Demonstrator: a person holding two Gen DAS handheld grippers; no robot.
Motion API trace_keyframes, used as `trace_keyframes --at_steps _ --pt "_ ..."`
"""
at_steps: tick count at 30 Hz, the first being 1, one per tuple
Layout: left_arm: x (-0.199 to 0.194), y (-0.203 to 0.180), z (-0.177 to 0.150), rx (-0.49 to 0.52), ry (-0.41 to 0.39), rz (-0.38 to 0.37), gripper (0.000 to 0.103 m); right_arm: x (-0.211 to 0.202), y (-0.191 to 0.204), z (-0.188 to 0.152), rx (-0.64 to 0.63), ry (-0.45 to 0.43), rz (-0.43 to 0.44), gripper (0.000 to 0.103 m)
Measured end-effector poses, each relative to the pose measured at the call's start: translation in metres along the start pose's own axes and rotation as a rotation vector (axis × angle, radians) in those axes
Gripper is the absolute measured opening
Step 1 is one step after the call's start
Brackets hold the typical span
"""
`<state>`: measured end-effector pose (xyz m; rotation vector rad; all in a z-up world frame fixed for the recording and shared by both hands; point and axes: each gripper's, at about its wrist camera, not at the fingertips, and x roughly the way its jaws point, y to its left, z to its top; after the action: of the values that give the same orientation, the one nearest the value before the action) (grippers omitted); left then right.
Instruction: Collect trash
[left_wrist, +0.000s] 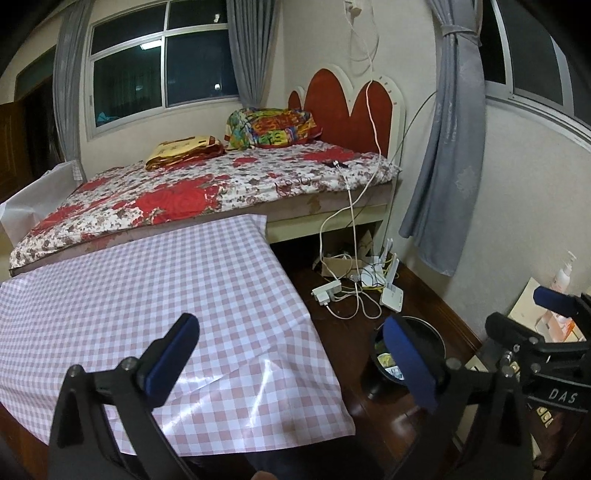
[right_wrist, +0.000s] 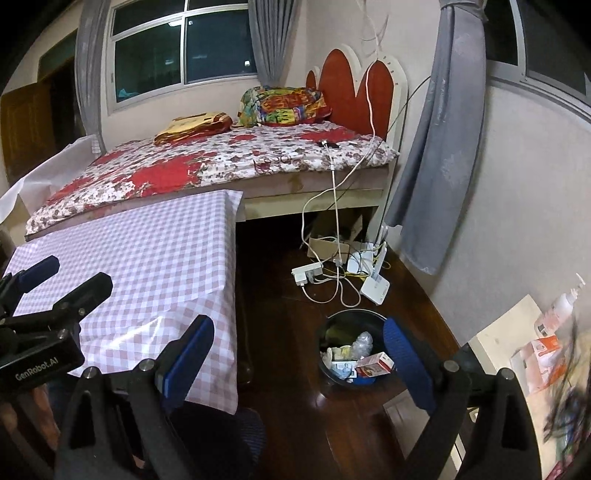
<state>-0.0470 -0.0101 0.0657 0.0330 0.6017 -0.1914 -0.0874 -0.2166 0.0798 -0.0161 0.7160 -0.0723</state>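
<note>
A: Both tongs spread wide, nothing between the pads. Left gripper (left_wrist: 291, 354) over the near edge of the checked tablecloth (left_wrist: 147, 280); right gripper (right_wrist: 299, 354) over dark floor, just left of the black bin (right_wrist: 334, 321).

B: And the trash?

A: Already in the bin: a red-and-white carton (right_wrist: 375, 363), a crumpled clear bottle (right_wrist: 364, 341), papers. Nothing loose visible on the cloth.

B: Risks from here?

A: Probably the carton, perched high near the rim; a nudge from the right finger (right_wrist: 404, 363) could tip it out. Also cables and a power strip (right_wrist: 306, 275) on the far floor, easy to snag on a careless sweep.
</note>
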Motion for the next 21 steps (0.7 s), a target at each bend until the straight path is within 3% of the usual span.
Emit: trace_keyframes --at_steps 21 --pt "-0.0006 0.0045 -0.0017 -0.011 -0.003 0.001 0.103 -0.0028 0.0002 0.0019 0.001 -0.006 -0.001 0.095"
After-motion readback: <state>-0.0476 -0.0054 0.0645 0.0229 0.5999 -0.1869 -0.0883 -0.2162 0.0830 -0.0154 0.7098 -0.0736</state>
